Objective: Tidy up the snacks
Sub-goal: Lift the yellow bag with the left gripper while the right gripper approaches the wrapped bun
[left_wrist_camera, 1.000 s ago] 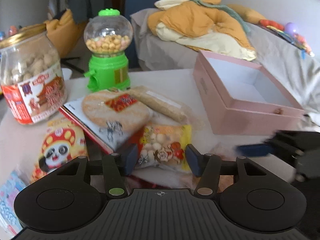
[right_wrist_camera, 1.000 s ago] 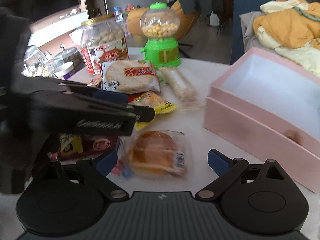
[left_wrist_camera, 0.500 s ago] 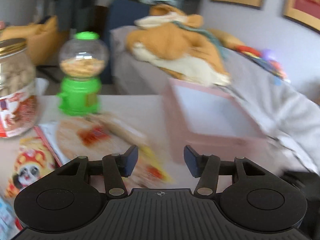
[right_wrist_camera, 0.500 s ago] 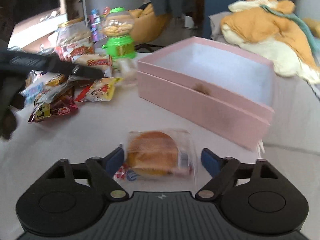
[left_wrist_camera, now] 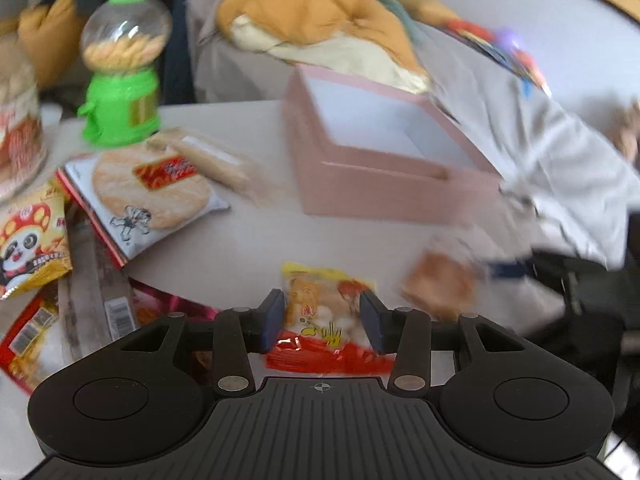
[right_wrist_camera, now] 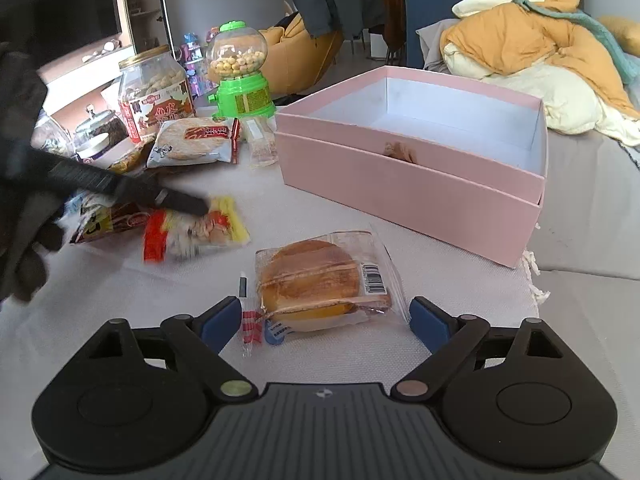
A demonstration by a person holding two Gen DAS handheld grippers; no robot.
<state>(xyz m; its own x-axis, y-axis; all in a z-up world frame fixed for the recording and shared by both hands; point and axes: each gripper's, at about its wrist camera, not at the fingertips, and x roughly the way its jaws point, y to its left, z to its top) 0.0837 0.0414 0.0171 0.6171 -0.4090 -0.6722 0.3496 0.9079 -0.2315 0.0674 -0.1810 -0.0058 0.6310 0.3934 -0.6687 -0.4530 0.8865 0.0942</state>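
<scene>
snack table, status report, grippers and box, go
Left gripper closing around yellow-red snack packet. Right gripper opening, straddling wrapped bun, no grip. Pink box open, path clear.

Both views sit low over the tabletop [right_wrist_camera: 440,340], each looking forward and down between its own fingers. The left wrist view faces the pink box [left_wrist_camera: 384,184] from the snack pile; the right wrist view faces it from the near edge. Both views share the box, the green dispenser [right_wrist_camera: 240,80] and the wrapped bun [right_wrist_camera: 320,284].
</scene>
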